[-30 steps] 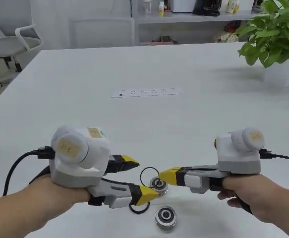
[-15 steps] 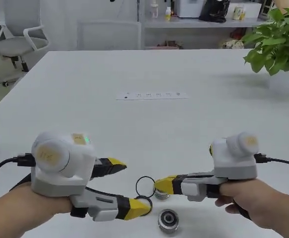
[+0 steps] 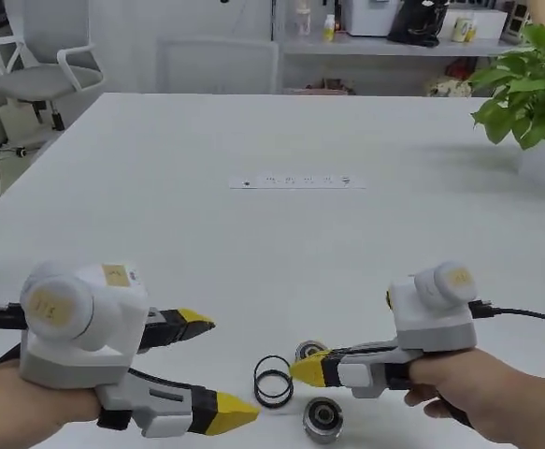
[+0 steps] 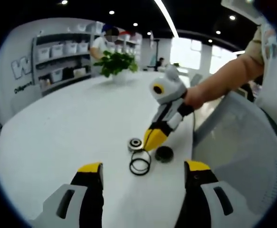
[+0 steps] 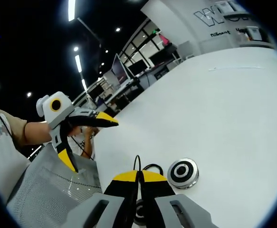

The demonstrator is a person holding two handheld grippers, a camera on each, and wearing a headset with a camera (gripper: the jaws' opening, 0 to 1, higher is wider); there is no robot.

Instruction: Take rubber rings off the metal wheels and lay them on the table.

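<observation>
White table [image 3: 160, 206] takes up most of the room, with a power strip [image 3: 297, 181] lying flat near its middle, a potted plant [image 3: 529, 89] at the far right edge and an office chair [image 3: 38, 79] beyond the far left corner; shelves with bottles and boxes line the back wall.

Two black rubber rings [image 3: 273, 381] lie on the table near the front edge, overlapping one another, between the two tools; in the left gripper view the rubber rings [image 4: 140, 163] lie just ahead of that view's own jaws. The left tongs [image 3: 214, 369] are held low on the left, spread wide and holding nothing; one yellow tip is higher and farther back, the other lower and near the rings but apart from them; the right gripper view shows the left tongs [image 5: 91, 142] gaping the same way.

The right tongs [image 3: 300, 370] reach in from the right with their jaws pressed together, the yellow tip just beside the right edge of the rings. In the right gripper view a thin black line rises from the seam of the right tongs [image 5: 138, 176]; I cannot tell whether a ring is pinched there.

One metal wheel [image 3: 309, 351] sits just behind that tip, partly hidden, and shows silvery in the left gripper view [image 4: 135, 144]; a second wheel [image 3: 323, 418] stands nearer the person, darker, close to the rings but apart.
</observation>
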